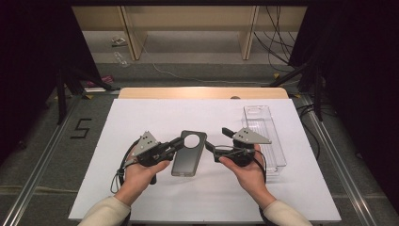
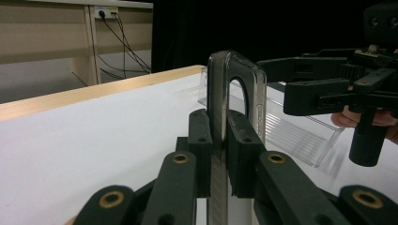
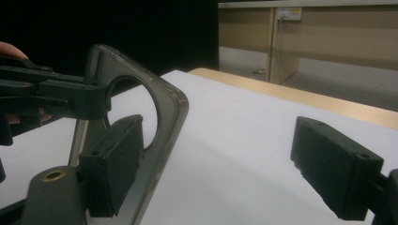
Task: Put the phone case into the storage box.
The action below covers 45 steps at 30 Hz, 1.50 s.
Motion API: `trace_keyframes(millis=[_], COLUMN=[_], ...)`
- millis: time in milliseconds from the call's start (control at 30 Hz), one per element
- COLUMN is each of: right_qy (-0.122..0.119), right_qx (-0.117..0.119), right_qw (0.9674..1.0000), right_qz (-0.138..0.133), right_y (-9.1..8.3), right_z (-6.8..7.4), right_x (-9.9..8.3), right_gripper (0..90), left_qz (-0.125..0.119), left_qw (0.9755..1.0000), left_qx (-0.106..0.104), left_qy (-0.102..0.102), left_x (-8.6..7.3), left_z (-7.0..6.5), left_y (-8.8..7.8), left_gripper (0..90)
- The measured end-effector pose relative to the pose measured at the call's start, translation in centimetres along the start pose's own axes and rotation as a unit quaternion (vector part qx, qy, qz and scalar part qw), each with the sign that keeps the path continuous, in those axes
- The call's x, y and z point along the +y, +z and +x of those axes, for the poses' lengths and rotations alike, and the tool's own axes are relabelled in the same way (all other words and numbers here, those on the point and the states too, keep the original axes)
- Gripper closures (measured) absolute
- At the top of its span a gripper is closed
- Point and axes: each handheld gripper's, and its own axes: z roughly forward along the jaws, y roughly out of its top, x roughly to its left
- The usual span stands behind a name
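Note:
A dark, see-through phone case [image 1: 187,157] with a round camera hole hangs just over the white table top [image 1: 141,117]. My left gripper [image 1: 175,144] is shut on its left long edge. In the left gripper view both pads [image 2: 201,140] press on the case [image 2: 237,77]. My right gripper [image 1: 217,140] stands open at the case's right side. In the right gripper view [image 3: 225,164] one pad [image 3: 115,168] lies close against the case [image 3: 164,98]; whether they touch I cannot tell. The other pad [image 3: 335,164] stands far off it.
A clear plastic tray [image 1: 263,136] lies on the table's right part, just behind my right hand, and appears in the left gripper view [image 2: 300,133] too. A wooden edge [image 1: 202,92] borders the table's far side. Cables and wooden furniture stand on the floor beyond.

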Motion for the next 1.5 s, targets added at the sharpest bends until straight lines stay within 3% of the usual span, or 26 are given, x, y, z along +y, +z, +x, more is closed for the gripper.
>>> trace_keyframes(millis=[333,1500], right_qy=[0.006,0.02], right_qx=[0.001,0.024], right_qw=[1.0,0.9995], right_qz=[0.002,0.009], right_y=[0.37,0.68], right_z=[0.2,0.75], right_x=[-0.08,-0.31], right_gripper=[26.6,69.8], left_qz=[0.0,0.0], left_qw=[1.0,0.9999], left_qx=[0.0,-0.007], left_qy=[0.002,0.01], left_x=[-0.03,-0.04], left_z=[-0.13,-0.55], left_y=[0.13,0.41], left_gripper=[81.1,81.0])
